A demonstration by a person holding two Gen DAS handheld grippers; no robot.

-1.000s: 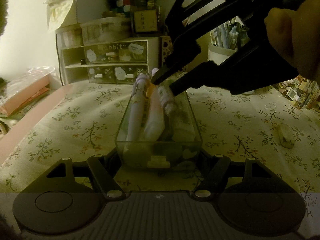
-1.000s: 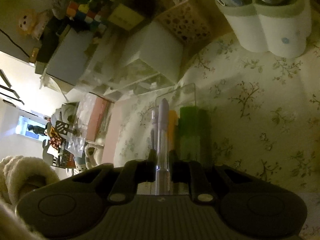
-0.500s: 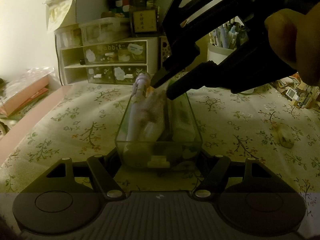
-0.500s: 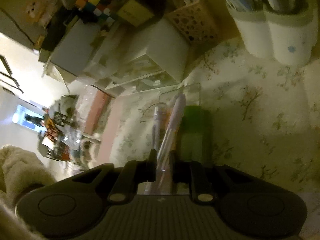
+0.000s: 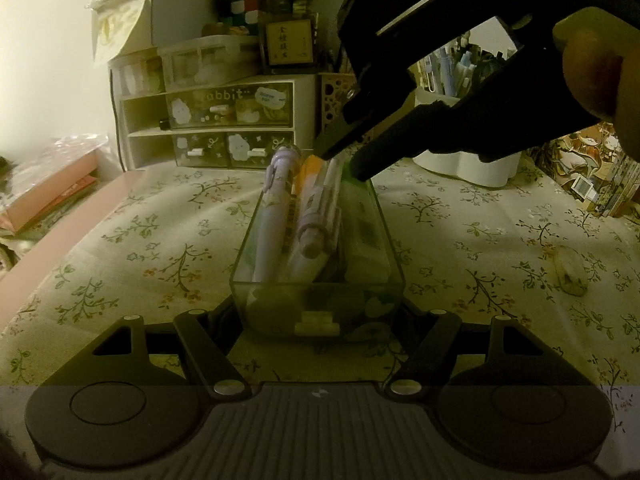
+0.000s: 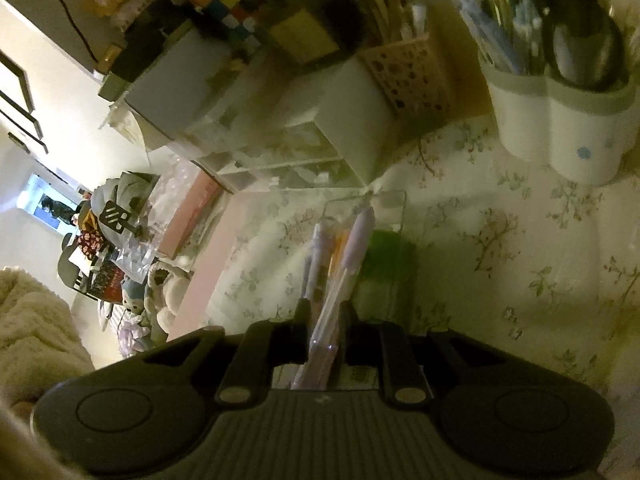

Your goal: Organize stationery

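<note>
A clear plastic box [image 5: 318,296] stands on the floral tablecloth and holds several pens. My left gripper [image 5: 318,316] is shut on its near end. A purple pen [image 5: 318,216] lies on top of the pens in the box; it also shows in the right wrist view [image 6: 344,272]. My right gripper [image 5: 346,160] hangs over the box's far end, its fingers a little apart, the pen lying loose between them. In the right wrist view the gripper [image 6: 324,320] straddles the pen without pinching it.
A white drawer unit [image 5: 208,124] and a white pen holder [image 5: 468,160] stand at the back of the table. A pink folder [image 5: 52,192] lies at the left. A small pale object [image 5: 570,276] lies on the cloth at right.
My right gripper has lowered the purple pen into the box and opened; the pen now lies flat on the other pens. The left gripper and box have not moved.
</note>
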